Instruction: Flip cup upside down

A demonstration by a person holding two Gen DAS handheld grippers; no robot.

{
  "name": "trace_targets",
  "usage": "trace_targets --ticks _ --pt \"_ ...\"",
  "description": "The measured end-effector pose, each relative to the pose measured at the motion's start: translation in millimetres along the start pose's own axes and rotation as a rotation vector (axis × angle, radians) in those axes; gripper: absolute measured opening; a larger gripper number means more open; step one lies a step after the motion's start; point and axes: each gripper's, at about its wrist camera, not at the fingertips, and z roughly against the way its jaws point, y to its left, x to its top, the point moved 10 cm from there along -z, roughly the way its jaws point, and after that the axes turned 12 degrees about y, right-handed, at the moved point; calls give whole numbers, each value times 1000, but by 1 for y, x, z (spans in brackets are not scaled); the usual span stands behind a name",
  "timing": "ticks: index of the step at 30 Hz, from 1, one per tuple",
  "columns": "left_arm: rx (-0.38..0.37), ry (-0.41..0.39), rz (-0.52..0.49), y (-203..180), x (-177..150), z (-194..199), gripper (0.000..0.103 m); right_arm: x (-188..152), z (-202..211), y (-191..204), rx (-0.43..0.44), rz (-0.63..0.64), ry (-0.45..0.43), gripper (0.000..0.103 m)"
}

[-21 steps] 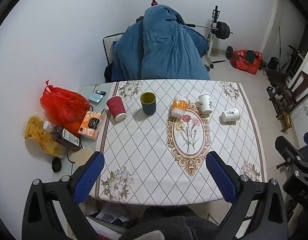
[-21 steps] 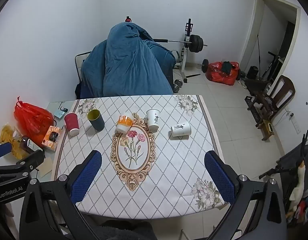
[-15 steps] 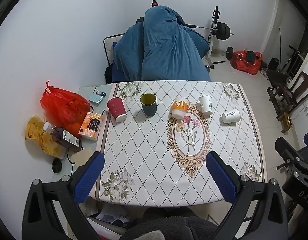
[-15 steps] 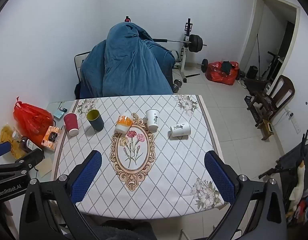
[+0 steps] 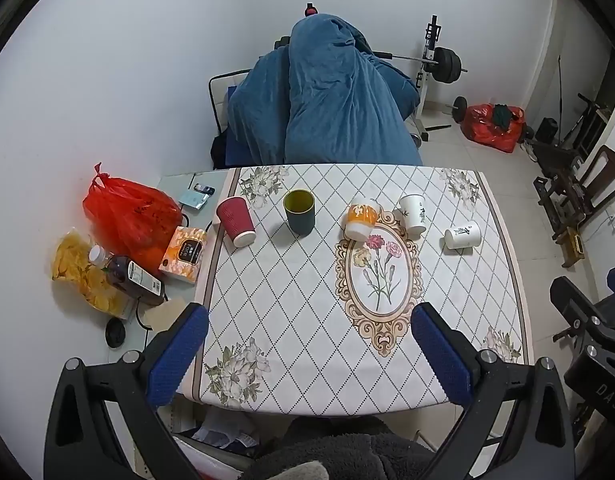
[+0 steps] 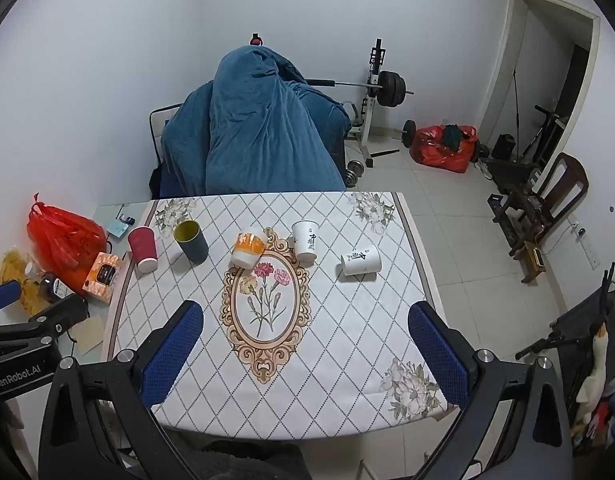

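Several cups stand in a row at the far side of the table (image 5: 307, 320). A red paper cup (image 5: 235, 221) (image 6: 143, 249) is upside down at the left. A dark green cup (image 5: 299, 212) (image 6: 191, 240) stands upright with its yellow inside showing. An orange and white cup (image 5: 360, 221) (image 6: 248, 250) is upside down. A white printed cup (image 5: 413, 213) (image 6: 306, 240) is upside down. Another white printed cup (image 5: 462, 234) (image 6: 360, 261) lies on its side at the right. My left gripper (image 5: 307, 356) and right gripper (image 6: 305, 354) are open and empty, high above the table's near edge.
A side surface at the left holds a red plastic bag (image 5: 127, 216), a tissue box (image 5: 184, 254), a bottle (image 5: 127, 276) and a bag of chips (image 5: 83, 272). A blue blanket (image 5: 323, 112) covers a chair behind the table. Weights and chairs stand at the right.
Both views have shifted very slightly. Nothing on the table has moved and both grippers stay open.
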Motion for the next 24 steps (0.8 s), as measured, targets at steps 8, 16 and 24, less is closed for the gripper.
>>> trace_targets --ticks 8,16,24 --pt "-5 -5 7 1 1 5 103 3 0 1 5 0 -1 103" --pt "-8 -10 7 2 2 9 103 7 8 5 3 2 -6 103" --pt "-10 -11 10 1 -1 10 103 11 17 11 13 4 -6 103"
